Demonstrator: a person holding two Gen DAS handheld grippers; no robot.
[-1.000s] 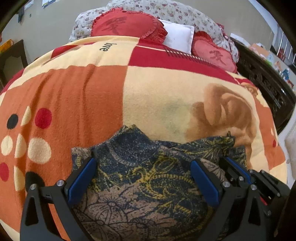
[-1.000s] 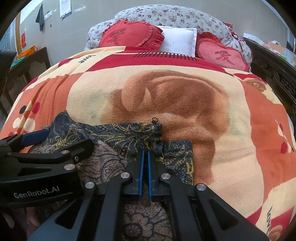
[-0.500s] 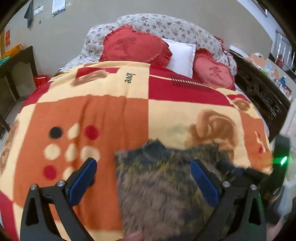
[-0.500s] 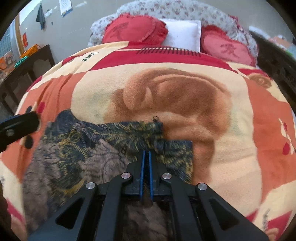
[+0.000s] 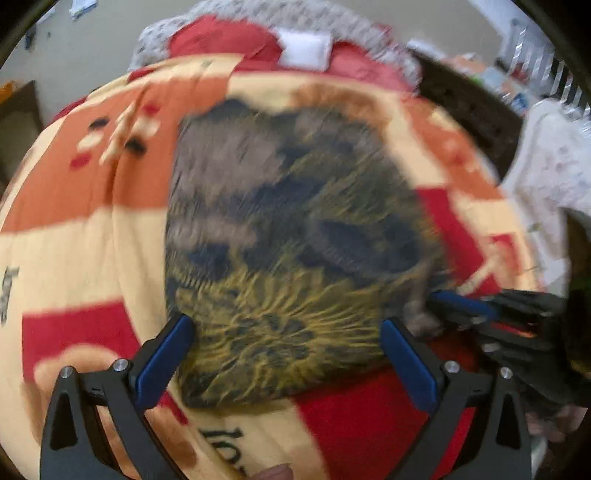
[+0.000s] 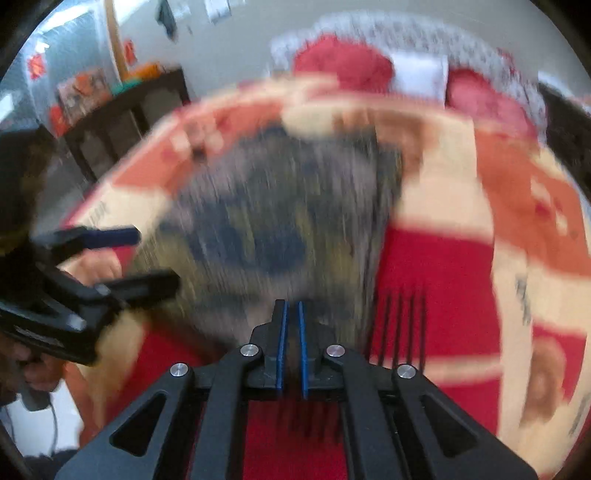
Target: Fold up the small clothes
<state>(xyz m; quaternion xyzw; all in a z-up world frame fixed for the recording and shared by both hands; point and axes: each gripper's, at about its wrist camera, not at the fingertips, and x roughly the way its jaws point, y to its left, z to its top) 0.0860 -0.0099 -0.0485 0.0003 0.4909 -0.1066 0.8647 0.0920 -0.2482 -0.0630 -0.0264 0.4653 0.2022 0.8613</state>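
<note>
The dark patterned garment (image 5: pixel 295 240) lies mid-frame on the blanket (image 5: pixel 85 258), seemingly already folded down to a compact shape, not yet finished. The right gripper (image 6: pixel 291 347) pinches its near edge, jaws narrow; the left gripper (image 5: pixel 284 354) gapes wide, empty. Blur hides folds and edges.

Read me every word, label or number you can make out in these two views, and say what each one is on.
Nothing reads cleanly; both views are motion-blurred.
Black lettering on the blanket, below the patterned garment in the left wrist view: cut off and smeared, unreadable.
Dark lettering on the blanket's right edge, right wrist view: blurred, unreadable.
Papers on the wall: too small and blurred.
White label on the left gripper body: blurred.
</note>
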